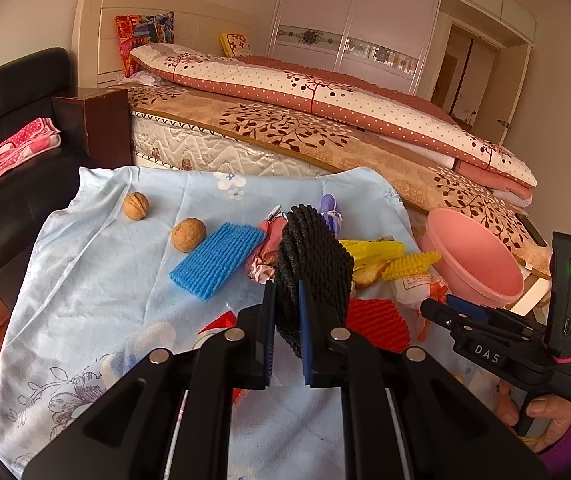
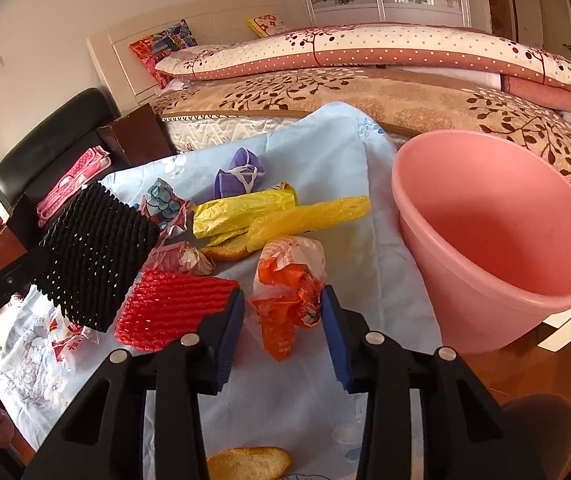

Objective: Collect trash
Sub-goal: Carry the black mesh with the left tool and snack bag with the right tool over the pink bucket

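My left gripper (image 1: pixel 287 296) is shut on a black foam net (image 1: pixel 313 264), which hangs above the pale blue cloth (image 1: pixel 97 280); the right wrist view shows the same black net (image 2: pixel 97 264) raised at the left. My right gripper (image 2: pixel 283 320) points down at an orange-and-white wrapper (image 2: pixel 289 292) that lies between its fingers. The pads stand apart on either side of it and do not squeeze it. A pink bin (image 2: pixel 497 220) stands empty just right of the cloth.
On the cloth lie a red foam net (image 2: pixel 173 312), yellow bags (image 2: pixel 245 216), a yellow foam net (image 2: pixel 309 216), a purple mask (image 2: pixel 239 178), crumpled wrappers (image 2: pixel 181 258), a bread slice (image 2: pixel 249 462), a blue foam net (image 1: pixel 217 260) and two walnuts (image 1: pixel 136 206). A bed lies behind.
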Demonstrator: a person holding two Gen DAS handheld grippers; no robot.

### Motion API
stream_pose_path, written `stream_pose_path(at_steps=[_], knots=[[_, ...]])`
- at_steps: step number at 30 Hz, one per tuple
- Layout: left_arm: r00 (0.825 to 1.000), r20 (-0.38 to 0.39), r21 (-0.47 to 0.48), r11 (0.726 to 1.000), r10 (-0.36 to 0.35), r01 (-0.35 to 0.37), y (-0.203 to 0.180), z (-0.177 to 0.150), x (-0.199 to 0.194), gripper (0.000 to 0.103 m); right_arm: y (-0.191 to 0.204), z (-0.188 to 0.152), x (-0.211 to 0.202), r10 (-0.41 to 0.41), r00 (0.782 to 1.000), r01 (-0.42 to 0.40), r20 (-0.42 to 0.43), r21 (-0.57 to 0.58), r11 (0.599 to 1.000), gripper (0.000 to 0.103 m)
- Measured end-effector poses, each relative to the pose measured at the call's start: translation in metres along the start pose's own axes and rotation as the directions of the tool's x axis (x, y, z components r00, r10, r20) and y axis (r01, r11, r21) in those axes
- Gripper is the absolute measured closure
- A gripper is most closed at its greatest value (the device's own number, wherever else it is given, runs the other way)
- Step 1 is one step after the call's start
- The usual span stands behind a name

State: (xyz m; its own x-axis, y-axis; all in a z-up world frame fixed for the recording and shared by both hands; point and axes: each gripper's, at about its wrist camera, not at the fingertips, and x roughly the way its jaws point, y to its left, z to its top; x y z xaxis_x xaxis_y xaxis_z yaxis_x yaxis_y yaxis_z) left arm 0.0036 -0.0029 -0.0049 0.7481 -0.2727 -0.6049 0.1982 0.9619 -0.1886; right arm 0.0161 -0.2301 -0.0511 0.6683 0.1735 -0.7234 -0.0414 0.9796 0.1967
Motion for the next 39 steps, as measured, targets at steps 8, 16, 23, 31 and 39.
stream_pose_path(at_steps=[8,16,23,31,39], knots=[[1.000,0.015,0.007,1.000,-0.005,0.005,-0.009,0.008,0.000,0.092,0.010,-0.001,-0.029,0.042,0.998,-0.039,0.051,-0.057,0.998,0.070],[0.998,0.035,0.051,0.998,-0.047,0.045,-0.041,0.023,0.004,0.092,0.009,0.006,-0.063,0.033,0.989,-0.022,0.143,-0.074,0.997,0.070],[0.995,0.054,0.102,0.991,-0.089,0.083,-0.079,0.035,0.016,0.092,-0.021,0.014,-0.073,-0.039,0.983,0.042,0.177,-0.013,0.999,0.070],[0.990,0.035,0.178,0.975,-0.140,0.132,-0.129,0.041,0.042,0.092,-0.068,0.021,-0.076,-0.142,0.971,0.129,0.193,0.077,0.989,0.070],[0.984,0.005,0.242,0.955,-0.178,0.171,-0.182,0.045,0.075,0.092,-0.112,0.024,-0.067,-0.229,0.959,0.202,0.169,0.161,0.966,0.070]])
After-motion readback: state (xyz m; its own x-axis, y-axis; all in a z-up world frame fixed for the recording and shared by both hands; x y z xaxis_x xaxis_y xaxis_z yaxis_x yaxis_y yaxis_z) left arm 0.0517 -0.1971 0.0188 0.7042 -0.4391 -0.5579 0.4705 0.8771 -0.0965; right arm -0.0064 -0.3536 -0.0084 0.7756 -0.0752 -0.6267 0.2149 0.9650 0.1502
